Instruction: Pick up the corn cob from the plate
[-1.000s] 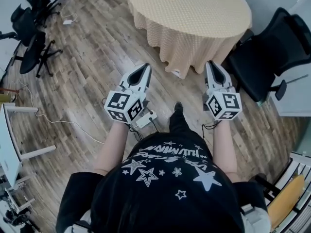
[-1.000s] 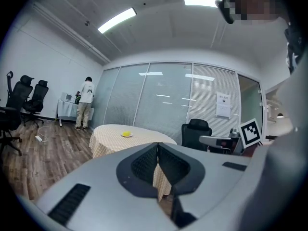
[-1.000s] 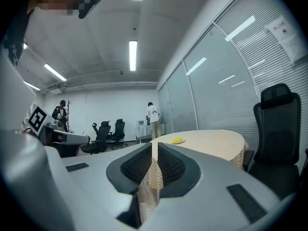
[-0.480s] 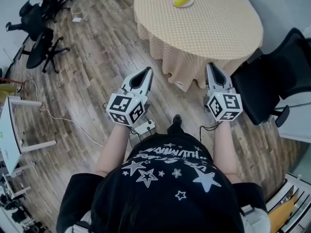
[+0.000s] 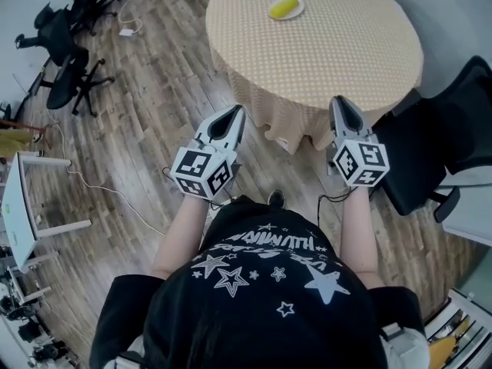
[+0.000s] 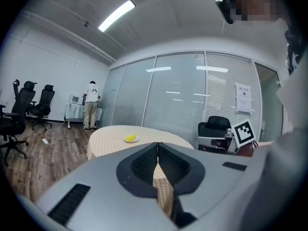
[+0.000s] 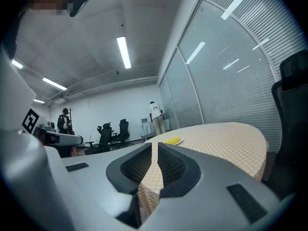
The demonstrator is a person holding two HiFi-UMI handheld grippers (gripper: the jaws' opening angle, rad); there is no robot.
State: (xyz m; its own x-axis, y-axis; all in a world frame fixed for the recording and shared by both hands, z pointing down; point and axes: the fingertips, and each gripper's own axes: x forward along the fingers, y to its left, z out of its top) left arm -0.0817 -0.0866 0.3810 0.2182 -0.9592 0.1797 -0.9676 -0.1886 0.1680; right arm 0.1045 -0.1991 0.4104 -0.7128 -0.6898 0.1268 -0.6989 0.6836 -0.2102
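A yellow corn cob [image 5: 284, 8] lies on a small white plate [image 5: 297, 11] at the far side of a round table [image 5: 338, 52] with a beige checked cloth. My left gripper [image 5: 234, 112] is held out level before the table's near edge, shut and empty. To its right my right gripper [image 5: 339, 101] points at the table too, its jaws together with only a thin slit and nothing in it. Well ahead of the left gripper [image 6: 157, 144] in its own view sits the corn cob [image 6: 130, 138]. The right gripper [image 7: 157, 144] also has the corn cob [image 7: 172, 140] beyond its tips.
A black office chair [image 5: 430, 141] stands right of the table, close to my right arm. More black chairs [image 5: 65, 71] stand at the far left. A white desk [image 5: 19, 206] and a floor cable [image 5: 100, 187] lie to the left. A person [image 6: 90, 105] stands far back.
The person has stepped forward: the table and the corn cob have come nearer, and both grippers now sit closer to the table's edge. The jaws look the same.
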